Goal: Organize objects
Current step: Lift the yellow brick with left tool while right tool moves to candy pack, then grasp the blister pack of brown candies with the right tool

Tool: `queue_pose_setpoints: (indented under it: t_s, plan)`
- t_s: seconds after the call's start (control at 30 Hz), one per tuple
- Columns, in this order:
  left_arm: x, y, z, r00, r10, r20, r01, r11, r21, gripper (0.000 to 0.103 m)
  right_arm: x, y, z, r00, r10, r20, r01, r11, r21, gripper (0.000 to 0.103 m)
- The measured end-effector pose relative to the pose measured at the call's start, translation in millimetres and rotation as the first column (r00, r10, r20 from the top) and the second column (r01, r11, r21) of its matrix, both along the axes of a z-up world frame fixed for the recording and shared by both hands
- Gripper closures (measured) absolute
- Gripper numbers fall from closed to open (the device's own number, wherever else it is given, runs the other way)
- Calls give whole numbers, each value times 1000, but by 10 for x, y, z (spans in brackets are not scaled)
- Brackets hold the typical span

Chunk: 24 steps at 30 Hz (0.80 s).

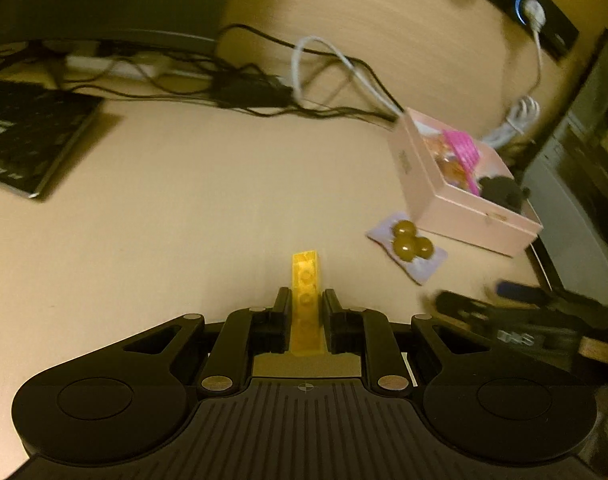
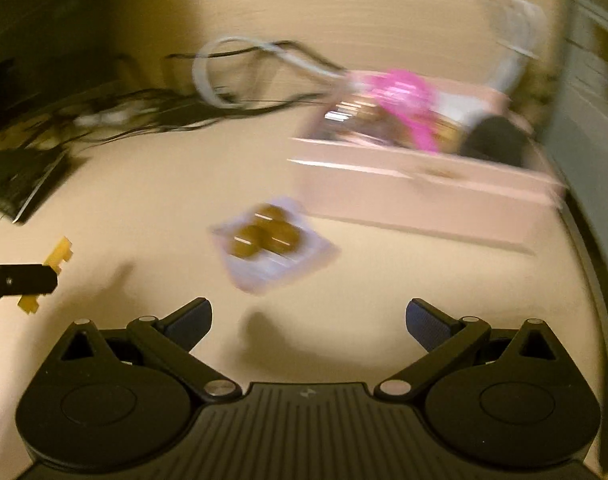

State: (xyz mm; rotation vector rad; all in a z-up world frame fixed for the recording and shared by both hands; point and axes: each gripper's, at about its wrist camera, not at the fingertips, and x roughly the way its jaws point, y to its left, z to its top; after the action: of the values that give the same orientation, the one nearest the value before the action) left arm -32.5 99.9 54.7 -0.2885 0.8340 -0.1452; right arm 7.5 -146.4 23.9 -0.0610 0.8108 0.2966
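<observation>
My left gripper is shut on a yellow toy brick and holds it above the beige desk; the brick also shows in the right wrist view, clamped in the left fingers. A pink open box with pink and dark items inside stands to the right; it also shows in the right wrist view. A small packet with three brown balls lies in front of it. My right gripper is open and empty, just short of the packet.
A black keyboard lies at the left. Tangled black and white cables run along the back of the desk. A dark case stands to the right of the box. My right gripper shows blurred in the left wrist view.
</observation>
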Motion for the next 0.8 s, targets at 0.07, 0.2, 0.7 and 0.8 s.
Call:
queue_pose_setpoints:
  t_s: [0.07, 0.2, 0.7, 0.8]
  plan:
    - [-69, 59, 27, 1000, 15, 9, -15, 1000, 8, 84, 120, 202, -38, 999, 48, 3, -48, 999, -19, 0]
    - [-190, 136, 65, 999, 32, 10, -32, 999, 34, 84, 215, 397, -92, 995, 90, 31, -88, 994, -58, 0]
    - [-162, 80, -16, 1000, 6, -30, -5, 999, 32, 84, 327, 357, -128, 994, 107, 24, -106, 994, -37, 35]
    - [-103, 17, -47, 999, -20, -37, 21, 999, 26, 84, 193, 316, -98, 990, 140, 6, -139, 990, -31, 36]
